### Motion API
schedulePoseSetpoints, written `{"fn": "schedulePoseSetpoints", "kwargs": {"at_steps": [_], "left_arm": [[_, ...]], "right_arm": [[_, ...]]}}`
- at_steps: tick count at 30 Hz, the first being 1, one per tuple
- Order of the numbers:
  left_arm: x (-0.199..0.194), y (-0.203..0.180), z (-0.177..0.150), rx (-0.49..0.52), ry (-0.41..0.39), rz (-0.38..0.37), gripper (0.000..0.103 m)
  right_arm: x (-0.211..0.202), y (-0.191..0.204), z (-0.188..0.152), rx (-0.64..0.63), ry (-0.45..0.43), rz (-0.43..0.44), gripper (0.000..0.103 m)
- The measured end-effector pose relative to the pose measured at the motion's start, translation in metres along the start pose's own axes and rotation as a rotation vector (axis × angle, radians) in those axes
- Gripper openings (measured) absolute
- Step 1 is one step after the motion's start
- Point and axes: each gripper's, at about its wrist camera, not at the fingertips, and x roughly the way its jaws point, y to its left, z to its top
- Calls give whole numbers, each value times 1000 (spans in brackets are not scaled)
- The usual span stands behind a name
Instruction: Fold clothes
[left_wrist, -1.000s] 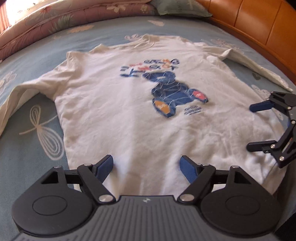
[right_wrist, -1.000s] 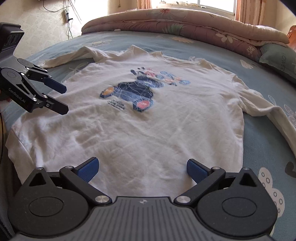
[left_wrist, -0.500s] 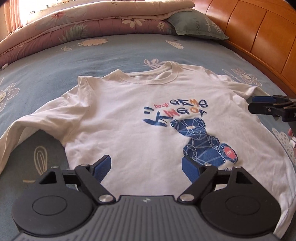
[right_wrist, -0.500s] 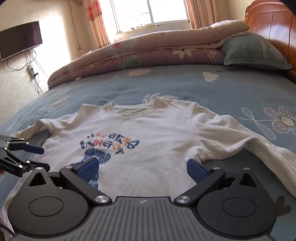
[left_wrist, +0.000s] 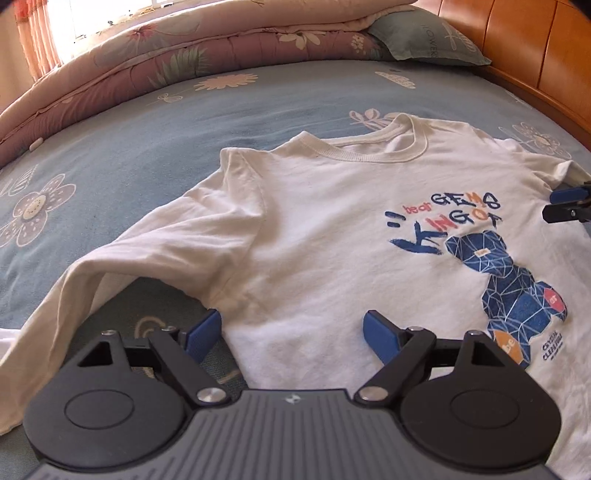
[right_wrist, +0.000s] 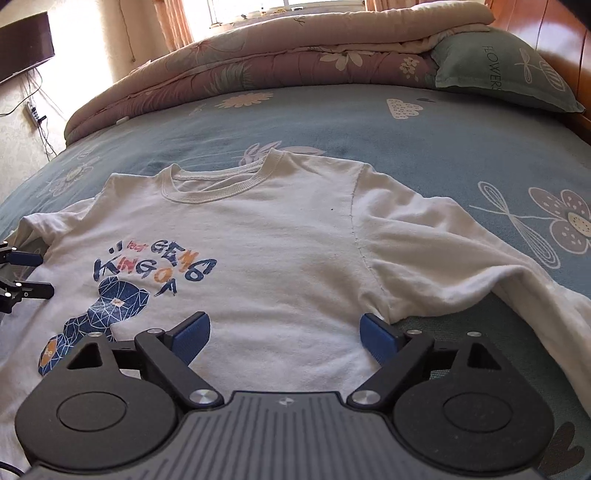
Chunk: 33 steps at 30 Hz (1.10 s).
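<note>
A white long-sleeved shirt (left_wrist: 332, 229) with a blue bear print lies flat, front up, on the bed; the right wrist view shows the shirt (right_wrist: 280, 251) too. My left gripper (left_wrist: 291, 332) hovers open over the shirt's left armpit, nothing between its blue pads. Over the right armpit hangs my right gripper (right_wrist: 284, 334); its jaws are closing, still wide apart, with only flat cloth beneath them. Each gripper shows at the edge of the other's view: the right gripper (left_wrist: 567, 205) and the left gripper (right_wrist: 26, 275).
The blue flowered bedsheet (left_wrist: 166, 140) surrounds the shirt. A rolled quilt (right_wrist: 277, 62) and a green pillow (right_wrist: 498, 70) lie at the far end. A wooden headboard (left_wrist: 546, 66) runs along the right. Both sleeves trail outward: the left sleeve (left_wrist: 122, 273) and the right sleeve (right_wrist: 480, 266).
Both grippers have moved from the hem up along the shirt toward the shoulders and apart, each to an armpit. The right gripper's jaws have narrowed slightly.
</note>
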Motion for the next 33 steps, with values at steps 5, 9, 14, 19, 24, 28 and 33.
{"fn": "schedulePoseSetpoints", "kwargs": {"at_steps": [5, 9, 14, 19, 24, 28, 33], "left_arm": [[-5, -32, -13, 34, 7, -178, 86], [-18, -35, -41, 90, 15, -120, 90], [-43, -35, -39, 78, 14, -98, 90], [-43, -63, -30, 89, -7, -184, 90], [-39, -67, -64, 75, 94, -113, 91], [-65, -59, -83, 77, 93, -112, 94], [-84, -87, -69, 156, 30, -123, 94]], "right_arm": [[-10, 25, -14, -59, 16, 29, 101], [-28, 6, -44, -89, 33, -14, 101], [-60, -9, -57, 9, 42, -63, 103], [-60, 31, -51, -36, -19, 75, 103], [-51, 28, -77, -67, 65, -12, 103], [-83, 15, -95, -41, 64, -4, 103], [-100, 41, -91, -84, 17, 22, 103]]}}
